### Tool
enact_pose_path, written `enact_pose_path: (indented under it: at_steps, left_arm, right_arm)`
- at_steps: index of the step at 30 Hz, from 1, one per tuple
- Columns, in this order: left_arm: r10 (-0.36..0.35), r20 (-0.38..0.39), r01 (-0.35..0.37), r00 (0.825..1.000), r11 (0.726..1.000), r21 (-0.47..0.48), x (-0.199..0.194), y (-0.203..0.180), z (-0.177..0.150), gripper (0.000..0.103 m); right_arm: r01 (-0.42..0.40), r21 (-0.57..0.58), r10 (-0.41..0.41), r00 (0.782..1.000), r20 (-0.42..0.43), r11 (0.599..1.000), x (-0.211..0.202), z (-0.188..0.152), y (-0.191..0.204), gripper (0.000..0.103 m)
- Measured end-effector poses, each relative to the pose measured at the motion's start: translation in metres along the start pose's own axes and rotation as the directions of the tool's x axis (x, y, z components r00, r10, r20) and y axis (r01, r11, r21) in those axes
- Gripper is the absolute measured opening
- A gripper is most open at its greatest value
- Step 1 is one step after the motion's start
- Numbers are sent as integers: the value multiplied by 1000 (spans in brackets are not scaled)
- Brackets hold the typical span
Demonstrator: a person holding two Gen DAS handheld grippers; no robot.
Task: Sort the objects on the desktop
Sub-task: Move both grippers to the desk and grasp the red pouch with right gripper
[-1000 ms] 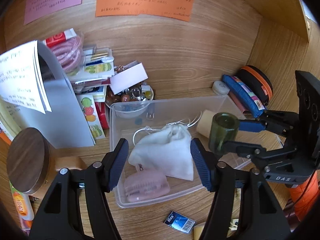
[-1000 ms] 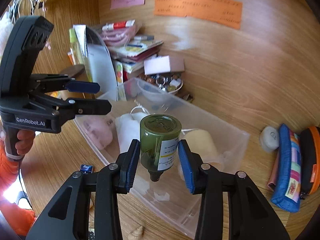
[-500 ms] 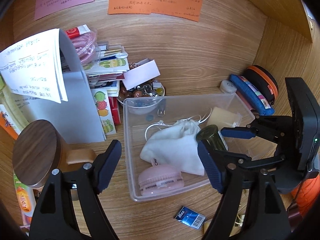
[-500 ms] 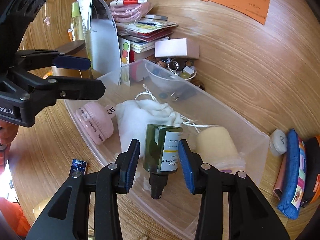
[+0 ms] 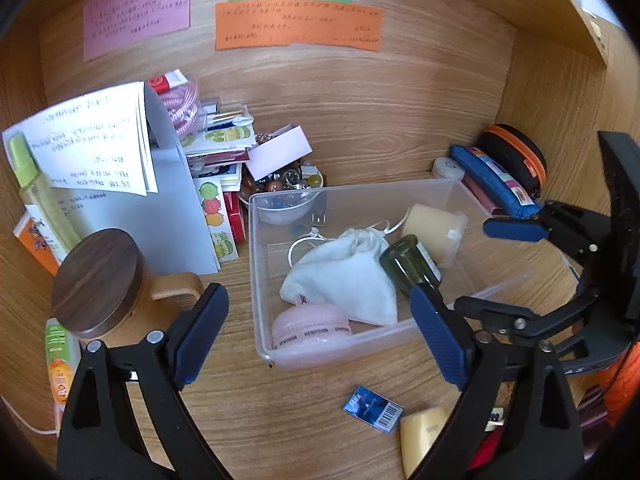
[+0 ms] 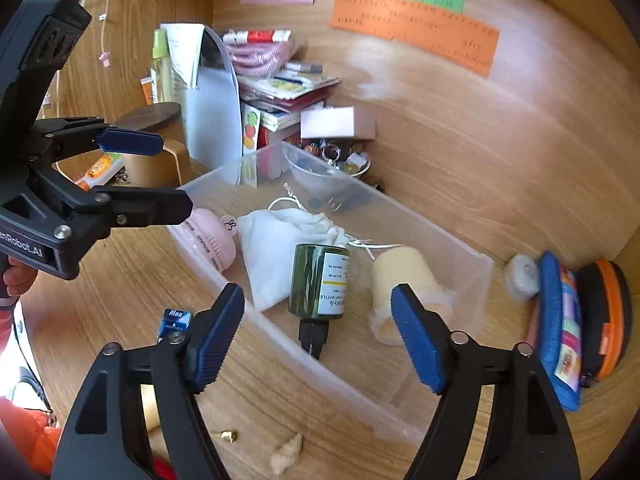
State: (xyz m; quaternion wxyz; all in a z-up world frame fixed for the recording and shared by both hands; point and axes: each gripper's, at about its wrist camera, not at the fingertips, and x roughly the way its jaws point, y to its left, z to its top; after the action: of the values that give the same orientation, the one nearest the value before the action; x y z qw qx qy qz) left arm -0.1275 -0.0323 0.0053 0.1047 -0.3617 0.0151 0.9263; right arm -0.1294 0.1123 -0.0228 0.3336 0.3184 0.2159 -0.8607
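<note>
Where the clear plastic bin sits on the wooden worktop, the dark green glass bottle lies on its side inside it, black cap toward the bin's near wall, its base touching the white drawstring pouch. The right tool hangs just above the bin's near wall with its blue-padded fingers spread wide on either side of the bottle, touching nothing. In the left wrist view the same bottle rests between the pouch and a cream-coloured roll in clear wrap, with a pink round case in the bin's front corner. The left tool is held over the worktop just outside the bin, its fingers also wide apart and empty. A small blue packet with a barcode lies on the worktop near the bin's front wall. Behind the bin stands a bowl of beads and trinkets, and beside the bin a wooden-lidded mug. To the bin's far right end lie a blue pencil case and an orange-trimmed black pouch.
</note>
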Motion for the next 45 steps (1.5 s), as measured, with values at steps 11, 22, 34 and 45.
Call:
enact_pose_path:
  at_steps: [11, 22, 34, 45]
  left_arm:
    - [-11, 5, 11, 1000, 1000, 16, -29, -23, -21, 98]
    - [-33, -38, 33, 999, 999, 8, -42, -46, -62, 99]
    - [-70, -100, 69, 993, 997, -19, -38, -61, -106, 99]
    - [-104, -161, 89, 981, 991, -96, -22, -59, -131, 99]
  right_arm:
    - [53, 67, -57, 996, 61, 996, -56, -33, 0, 81]
    - [63, 133, -74, 994, 79, 989, -90, -77, 6, 83]
    - [-4, 176, -4, 999, 46, 984, -90, -123, 37, 83]
    - [-88, 225, 91, 996, -2, 970, -72, -155, 60, 81]
